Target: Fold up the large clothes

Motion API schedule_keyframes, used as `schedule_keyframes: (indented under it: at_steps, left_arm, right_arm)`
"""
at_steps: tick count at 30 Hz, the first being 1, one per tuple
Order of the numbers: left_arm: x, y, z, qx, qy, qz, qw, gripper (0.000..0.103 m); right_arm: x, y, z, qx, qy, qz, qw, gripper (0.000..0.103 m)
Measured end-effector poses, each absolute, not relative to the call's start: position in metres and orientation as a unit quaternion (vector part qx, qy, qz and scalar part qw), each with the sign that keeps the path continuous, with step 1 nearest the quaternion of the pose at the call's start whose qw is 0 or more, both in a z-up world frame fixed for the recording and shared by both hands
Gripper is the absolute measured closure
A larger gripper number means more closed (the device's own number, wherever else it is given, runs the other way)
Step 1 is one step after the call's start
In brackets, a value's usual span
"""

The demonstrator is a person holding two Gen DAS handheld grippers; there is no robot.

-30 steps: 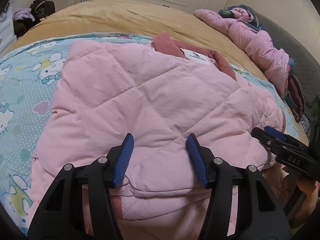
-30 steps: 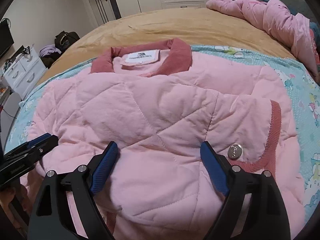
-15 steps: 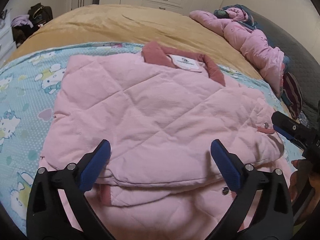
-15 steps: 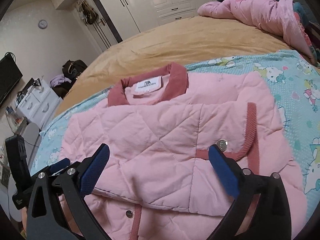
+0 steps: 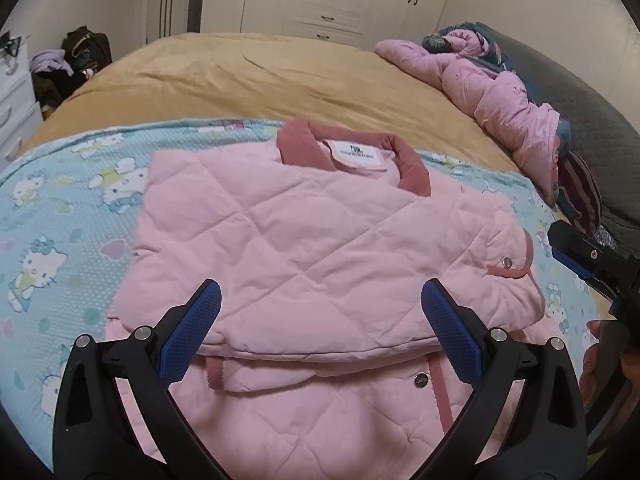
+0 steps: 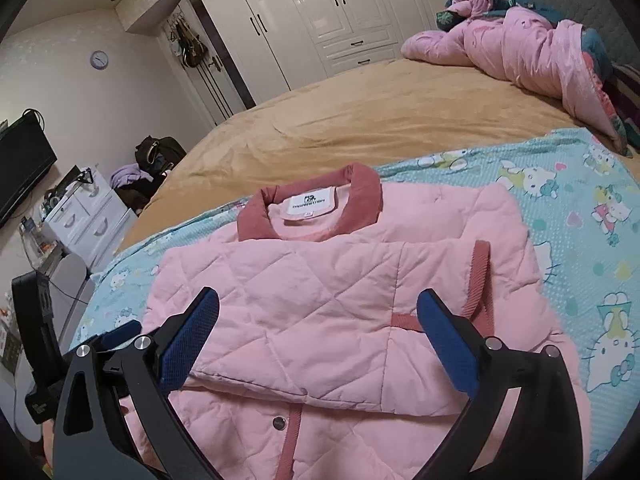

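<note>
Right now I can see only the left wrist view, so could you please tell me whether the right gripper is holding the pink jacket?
Observer: No. In the right wrist view the right gripper has just been opening; it now stands wide open above the pink jacket, with no fabric pinched.
Operator: Thank you. What is off the bed, past the white drawers on my left?
Observer: A dark television sits up and to the left of the white drawer unit.
Operator: Anything on that wall?
Observer: A round wall clock.
</note>
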State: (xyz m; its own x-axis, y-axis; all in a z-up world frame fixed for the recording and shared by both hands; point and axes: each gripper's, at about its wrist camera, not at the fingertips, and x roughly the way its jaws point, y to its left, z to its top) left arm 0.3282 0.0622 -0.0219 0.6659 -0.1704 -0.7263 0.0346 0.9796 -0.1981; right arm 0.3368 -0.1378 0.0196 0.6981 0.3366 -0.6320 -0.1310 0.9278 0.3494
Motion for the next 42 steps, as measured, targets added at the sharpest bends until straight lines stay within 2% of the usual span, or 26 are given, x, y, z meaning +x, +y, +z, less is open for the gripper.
schedule_keyframes:
  at_steps: [23, 42]
  left_arm:
    - [0.256, 0.061, 0.035, -0.071, 0.34, -0.038, 0.937, 0.009]
    - [0.182, 0.056, 0.055, -0.058, 0.338, -0.019, 0.939, 0.009]
  right_arm:
    - [0.249, -0.159, 0.06, 0.122, 0.332, 0.119, 0.928, 0.004]
    - [0.166, -0.184, 0.091, 0.114, 0.327, 0.114, 0.931, 0.004]
